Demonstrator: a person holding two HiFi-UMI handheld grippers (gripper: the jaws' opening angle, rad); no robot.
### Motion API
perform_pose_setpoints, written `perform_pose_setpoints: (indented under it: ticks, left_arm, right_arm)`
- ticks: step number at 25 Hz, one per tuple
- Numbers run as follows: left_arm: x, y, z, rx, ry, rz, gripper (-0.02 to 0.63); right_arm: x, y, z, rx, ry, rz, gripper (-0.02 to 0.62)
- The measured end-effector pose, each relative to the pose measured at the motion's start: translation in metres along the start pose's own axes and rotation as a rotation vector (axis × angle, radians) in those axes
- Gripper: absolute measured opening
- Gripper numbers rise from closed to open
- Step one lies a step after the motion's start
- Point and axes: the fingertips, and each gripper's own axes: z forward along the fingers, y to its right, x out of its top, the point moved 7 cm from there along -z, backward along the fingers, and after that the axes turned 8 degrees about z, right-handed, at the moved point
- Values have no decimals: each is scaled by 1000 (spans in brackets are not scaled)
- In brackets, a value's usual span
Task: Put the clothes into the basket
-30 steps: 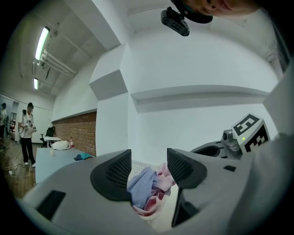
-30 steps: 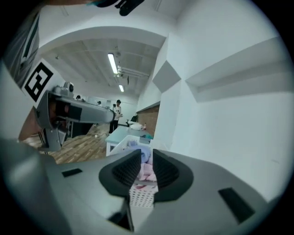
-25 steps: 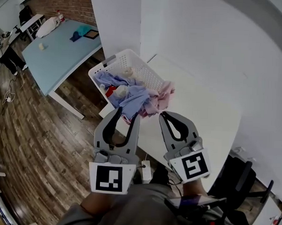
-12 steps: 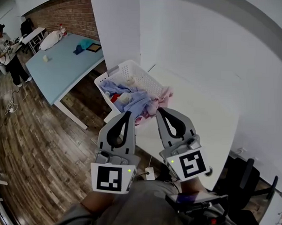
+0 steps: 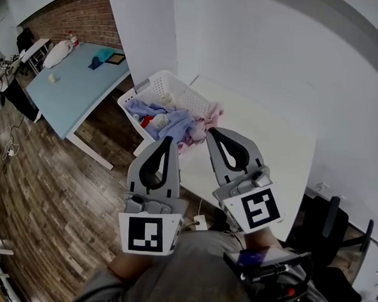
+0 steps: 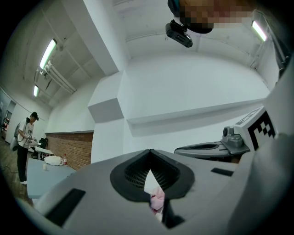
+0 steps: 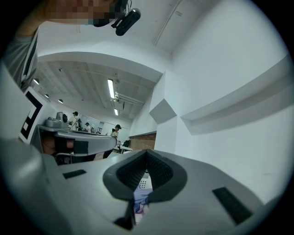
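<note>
The clothes (image 5: 170, 122) lie heaped in the white basket (image 5: 155, 83), which stands at the far left corner of the white surface (image 5: 270, 151). The pile is a tangle of light blue and pink fabric with a small patch of red. A pink garment (image 5: 208, 117) spills over the basket's near rim toward the surface. Both tools are held above the near part of the surface, side by side and pointing toward the basket, well short of the pile. The left hand-held gripper (image 5: 167, 140) has its jaws pressed together with nothing caught between them. Its own view shows the ribbed pads meeting at the tip, with a scrap of pink cloth visible only far beyond the gap. The right hand-held gripper (image 5: 210, 130) likewise has its jaws drawn together and empty, and blue fabric and the basket's holed wall show past them. To the left, a light blue table (image 5: 67, 85) stands on the wooden floor (image 5: 43, 191), and a person (image 6: 24, 140) stands beside it in the distance.
</note>
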Motion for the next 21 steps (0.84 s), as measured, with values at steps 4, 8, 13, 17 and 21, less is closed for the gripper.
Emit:
perform_pose_setpoints:
  ticks: [4,8,13,17,21]
  left_arm:
    - [2,3,1,-4,5,-4,9]
    - [2,4,1,-5,10,-6,9]
    - [1,6,1,-7,8,-2,9]
    - [-1,7,0,-4,11,3,9]
    - [-5,7,1,0,7,-2,9]
  right_arm:
    - [2,3,-1,-3,2,1,6]
    - [3,1,-2,4,8,4,6]
    - [1,3,-4,6,-1,4,6]
    - [-2,4,-5,9,-2,14,6]
    - [-6,6,-5,9,-3,19,6]
